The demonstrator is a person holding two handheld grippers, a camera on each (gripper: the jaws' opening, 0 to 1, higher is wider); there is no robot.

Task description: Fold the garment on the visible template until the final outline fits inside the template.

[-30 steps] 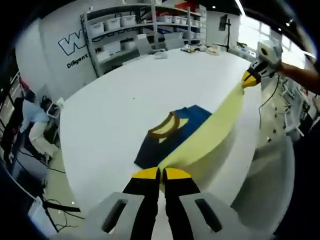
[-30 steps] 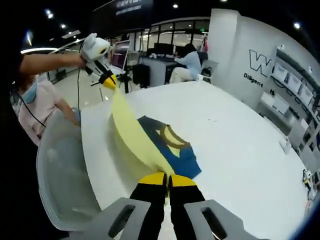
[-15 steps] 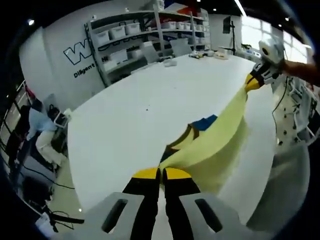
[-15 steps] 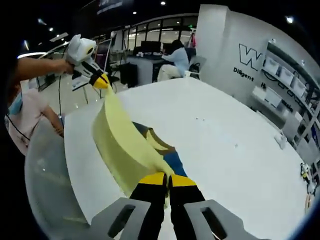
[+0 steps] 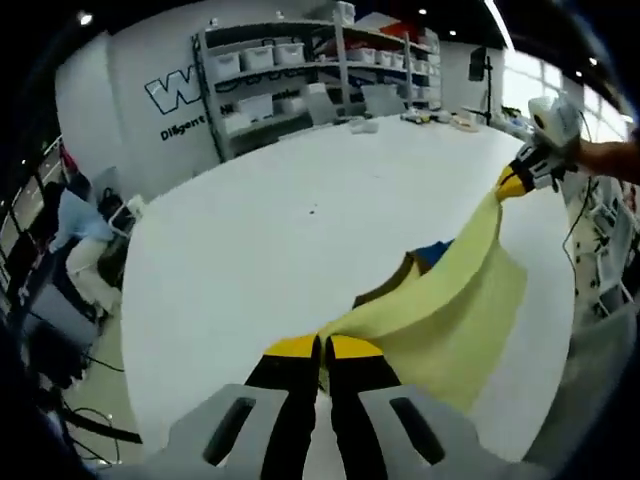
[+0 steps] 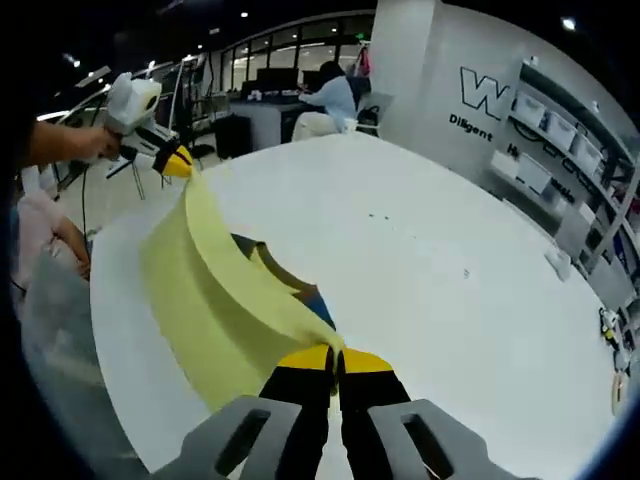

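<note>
The white tabletop (image 5: 260, 240) is the biggest thing, wide and rounded, and it carries the garment. At its far side, in the left gripper view, stands a shelf rack (image 5: 300, 70) with white bins against a white wall with dark letters. In the right gripper view a seated person (image 6: 325, 100) is at a desk beyond the tabletop edge.

The garment (image 5: 450, 310) is pale yellow on the side that faces the cameras, with a blue part (image 5: 435, 252) and a brown neckband (image 5: 395, 283) showing past its lifted edge. It is held up over the near part of the tabletop, and it hangs as a wide sagging band between the two tongs. In the right gripper view the same yellow cloth (image 6: 200, 290) curves from one pair of tongs to the other, and its lower part seems to rest on the tabletop, where the blue and the brown neckband (image 6: 290, 280) peek out.

The left tongs (image 5: 322, 348) are clenched on one end of the yellow cloth; they appear also far off in the right gripper view (image 6: 182, 165), held by a hand (image 6: 85, 145). The right tongs (image 6: 336, 358) are clenched on the other end of the garment, and they appear in the left gripper view (image 5: 510, 185) at the high end of the cloth.
</note>
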